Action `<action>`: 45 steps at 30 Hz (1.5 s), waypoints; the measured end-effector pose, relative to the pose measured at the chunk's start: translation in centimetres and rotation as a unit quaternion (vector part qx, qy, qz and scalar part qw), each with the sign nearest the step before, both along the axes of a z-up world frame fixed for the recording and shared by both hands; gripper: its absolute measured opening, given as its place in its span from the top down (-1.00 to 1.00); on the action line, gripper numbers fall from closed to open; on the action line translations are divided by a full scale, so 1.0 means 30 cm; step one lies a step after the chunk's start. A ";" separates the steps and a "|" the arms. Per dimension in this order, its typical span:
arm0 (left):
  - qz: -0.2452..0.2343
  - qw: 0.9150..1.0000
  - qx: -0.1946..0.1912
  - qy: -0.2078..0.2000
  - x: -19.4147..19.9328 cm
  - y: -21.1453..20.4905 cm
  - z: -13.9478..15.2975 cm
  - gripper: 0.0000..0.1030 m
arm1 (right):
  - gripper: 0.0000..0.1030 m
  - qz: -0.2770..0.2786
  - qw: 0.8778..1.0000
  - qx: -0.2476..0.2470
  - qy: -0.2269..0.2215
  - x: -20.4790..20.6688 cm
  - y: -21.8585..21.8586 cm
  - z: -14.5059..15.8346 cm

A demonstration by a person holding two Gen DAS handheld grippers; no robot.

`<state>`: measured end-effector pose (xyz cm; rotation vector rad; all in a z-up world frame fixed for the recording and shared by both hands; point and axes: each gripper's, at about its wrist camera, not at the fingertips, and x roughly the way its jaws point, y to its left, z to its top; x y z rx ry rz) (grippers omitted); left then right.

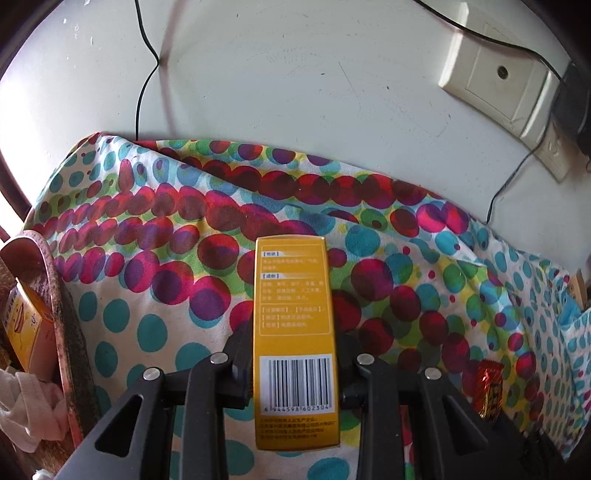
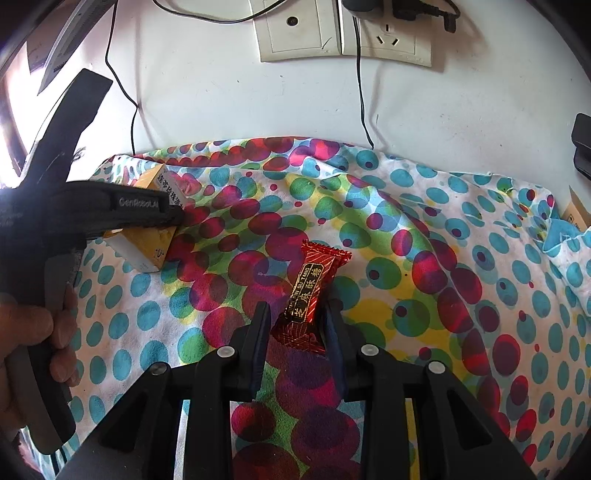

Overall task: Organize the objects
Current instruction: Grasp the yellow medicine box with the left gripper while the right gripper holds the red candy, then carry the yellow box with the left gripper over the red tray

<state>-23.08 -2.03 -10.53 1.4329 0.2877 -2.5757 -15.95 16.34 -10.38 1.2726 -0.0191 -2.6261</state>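
My left gripper [image 1: 293, 332] is shut on a long yellow box [image 1: 293, 325] with a barcode, held above the dotted cloth [image 1: 147, 258]. The same gripper [image 2: 162, 218] and yellow box [image 2: 147, 243] show at the left of the right wrist view, low over the cloth [image 2: 443, 258]. My right gripper [image 2: 297, 314] has its jaws around the lower end of a red candy wrapper [image 2: 312, 291] that lies on the cloth; the pads look close to or touching it. The candy also shows in the left wrist view [image 1: 489, 387] at the right.
A woven basket [image 1: 62, 332] at the left edge holds another yellow box [image 1: 26, 332] and a white cloth [image 1: 26, 406]. Wall sockets [image 2: 343, 33] and black cables [image 2: 364, 110] are on the white wall behind. A cardboard piece [image 2: 576, 214] sits at far right.
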 end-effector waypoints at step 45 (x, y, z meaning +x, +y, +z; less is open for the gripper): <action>-0.182 0.976 -0.069 0.101 0.553 0.084 0.184 0.41 | 0.41 0.000 0.999 0.052 0.005 0.027 -0.049 0.024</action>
